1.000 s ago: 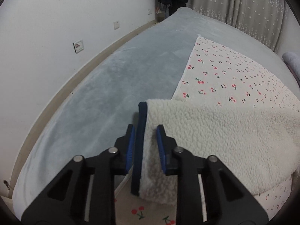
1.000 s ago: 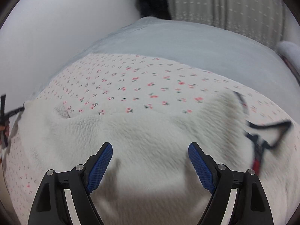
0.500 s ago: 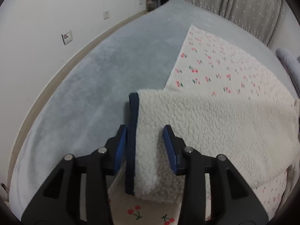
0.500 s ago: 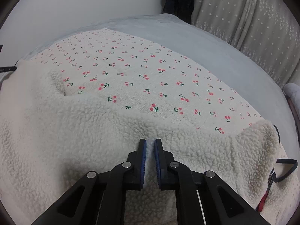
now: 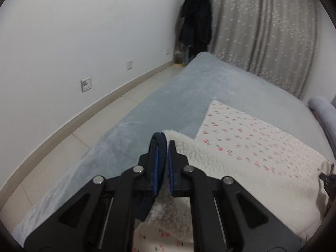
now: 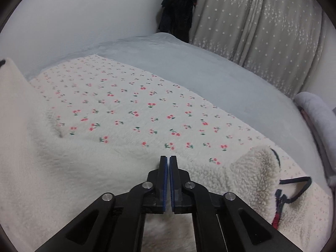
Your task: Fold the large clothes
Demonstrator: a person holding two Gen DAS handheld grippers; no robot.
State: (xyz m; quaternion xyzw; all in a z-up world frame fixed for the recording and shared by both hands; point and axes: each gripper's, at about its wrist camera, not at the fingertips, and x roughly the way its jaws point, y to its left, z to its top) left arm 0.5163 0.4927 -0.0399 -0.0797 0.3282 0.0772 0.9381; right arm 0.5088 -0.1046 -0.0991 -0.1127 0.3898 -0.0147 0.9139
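A cream fleece garment point(image 5: 252, 138) with a cherry-print face lies spread on the bed. Its near edge is folded back, fleece side up point(image 6: 84, 178). My left gripper point(image 5: 162, 141) has its jaws closing tight on the navy-trimmed corner point(image 5: 160, 135), lifted off the bed cover. My right gripper point(image 6: 168, 157) has its jaws closing to a thin slit on the folded fleece edge, near the middle of the fold. A turned-up fleece corner point(image 6: 258, 168) with a navy loop point(image 6: 298, 187) lies to its right.
The grey bed cover point(image 5: 168, 105) runs to the left edge, with pale floor point(image 5: 94, 126) and a white wall with sockets point(image 5: 86, 84) beyond. Dark clothes point(image 5: 197, 25) hang in the corner by a grey curtain point(image 5: 262, 31). A grey pillow point(image 6: 315, 113) sits far right.
The left jaws opened a little, then closed on the trimmed corner and rose with it. The right jaws went from wide open to shut on the fleece fold.
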